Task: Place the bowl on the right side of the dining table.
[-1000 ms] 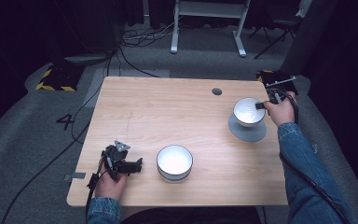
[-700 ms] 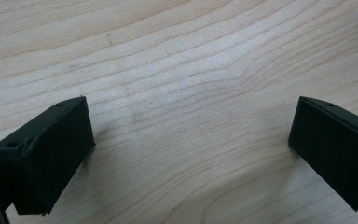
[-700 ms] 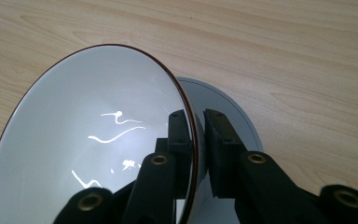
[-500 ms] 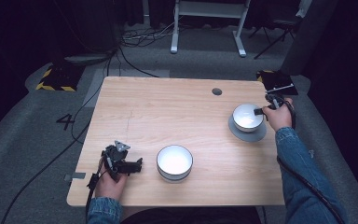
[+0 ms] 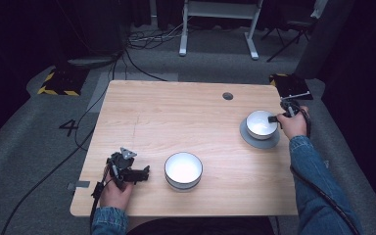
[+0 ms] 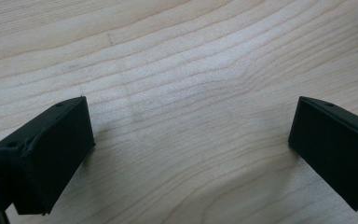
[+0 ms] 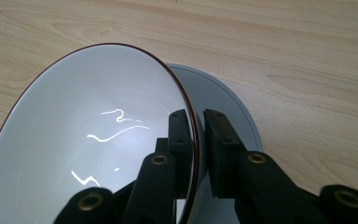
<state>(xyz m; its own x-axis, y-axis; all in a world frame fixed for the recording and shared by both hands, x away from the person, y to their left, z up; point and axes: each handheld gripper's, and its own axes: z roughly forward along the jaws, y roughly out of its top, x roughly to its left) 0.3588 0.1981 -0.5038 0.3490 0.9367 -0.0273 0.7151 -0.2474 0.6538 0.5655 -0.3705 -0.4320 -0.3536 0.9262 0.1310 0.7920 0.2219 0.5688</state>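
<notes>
A white bowl [image 5: 261,123] with a dark rim sits over a grey saucer [image 5: 259,140] at the right of the table. My right gripper [image 5: 275,119] is shut on that bowl's right rim. In the right gripper view the rim [image 7: 192,122] passes between the two black jaws, one inside the bowl [image 7: 79,135] and one outside, with the saucer [image 7: 223,100] behind. A second white bowl [image 5: 183,169] stands near the front middle. My left gripper [image 5: 144,173] rests on the table to its left, open, with bare wood between its fingers [image 6: 51,149].
The wooden table [image 5: 176,112] has a round cable hole [image 5: 227,96] near its far edge. Cables and a desk frame lie on the dark floor behind. A black plate with a yellow-striped mat lies off the table's far corners.
My right gripper has brought the bowl down toward the grey saucer. The left gripper and the front bowl have not moved.
</notes>
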